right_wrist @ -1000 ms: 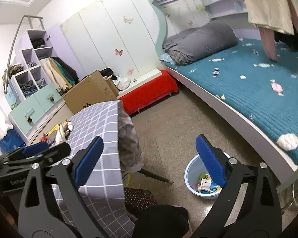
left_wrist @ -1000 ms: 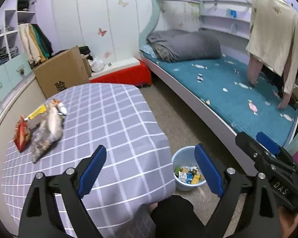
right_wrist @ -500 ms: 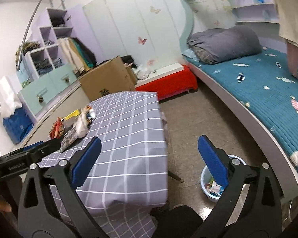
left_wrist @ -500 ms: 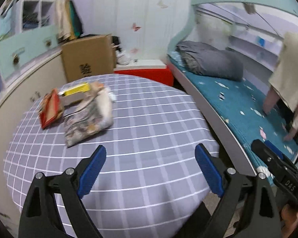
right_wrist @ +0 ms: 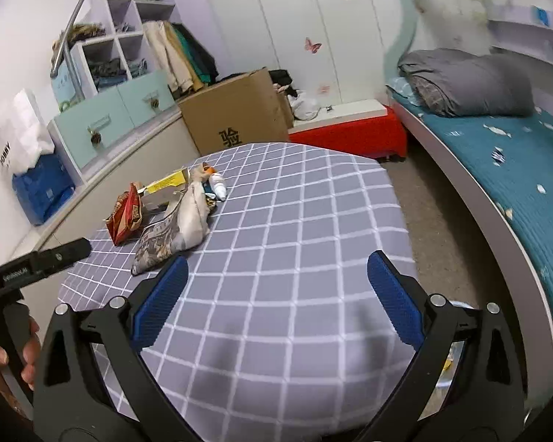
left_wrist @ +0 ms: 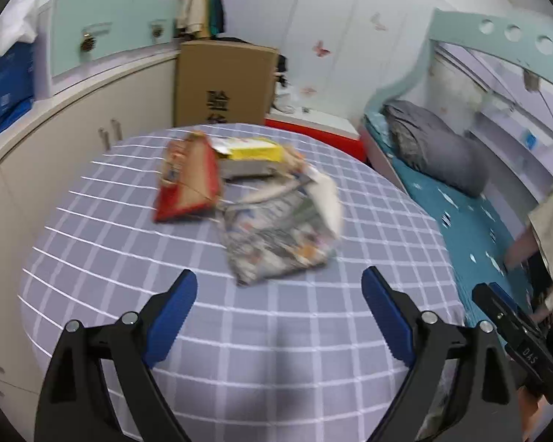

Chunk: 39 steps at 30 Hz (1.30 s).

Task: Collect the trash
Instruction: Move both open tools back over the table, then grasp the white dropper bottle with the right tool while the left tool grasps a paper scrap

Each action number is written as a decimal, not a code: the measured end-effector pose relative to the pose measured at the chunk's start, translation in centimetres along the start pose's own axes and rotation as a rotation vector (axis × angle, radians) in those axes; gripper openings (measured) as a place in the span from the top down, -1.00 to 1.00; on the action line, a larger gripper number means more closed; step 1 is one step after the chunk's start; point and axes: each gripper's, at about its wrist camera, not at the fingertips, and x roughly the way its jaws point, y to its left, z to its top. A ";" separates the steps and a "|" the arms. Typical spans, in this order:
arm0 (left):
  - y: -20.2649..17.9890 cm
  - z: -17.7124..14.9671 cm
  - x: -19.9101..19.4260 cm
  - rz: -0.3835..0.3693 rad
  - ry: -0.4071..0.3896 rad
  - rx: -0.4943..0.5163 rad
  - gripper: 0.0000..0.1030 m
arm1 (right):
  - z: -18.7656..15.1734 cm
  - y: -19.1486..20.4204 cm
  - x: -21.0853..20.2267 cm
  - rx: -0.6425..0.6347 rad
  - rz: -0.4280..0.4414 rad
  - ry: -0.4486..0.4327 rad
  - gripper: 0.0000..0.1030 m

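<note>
White wardrobe (right_wrist: 313,37), teal bed (right_wrist: 516,169), cardboard box (right_wrist: 236,114), checked table (right_wrist: 295,258).

I see the trash grouped in one cluster on the bench, toward its far left part. A red snack bag (left_wrist: 188,180) lies flat at the left of the cluster, opened at one end. Touching its right edge, a crumpled grey printed bag (left_wrist: 276,239) lies nearest to me, with pale wrapper material (right_wrist: 193,217) bunched over it. A yellow box (left_wrist: 254,149) lies behind both. A small white tube (right_wrist: 217,184) lies at the cluster's far right.
</note>
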 end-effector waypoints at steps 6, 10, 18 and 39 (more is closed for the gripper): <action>4.4 2.9 1.3 0.004 0.015 -0.073 -0.72 | 2.9 3.3 3.1 -0.070 0.027 0.009 -0.86; 5.3 5.7 2.7 0.062 0.019 -0.047 -0.72 | 5.0 4.9 5.8 -0.092 0.039 0.031 -0.86; 1.5 10.4 8.0 0.154 0.072 0.285 -0.73 | 8.5 6.3 11.0 -0.084 0.036 0.075 -0.86; 1.4 14.4 13.4 0.144 0.095 0.216 -0.73 | 9.1 7.9 24.2 -0.099 0.122 0.380 0.53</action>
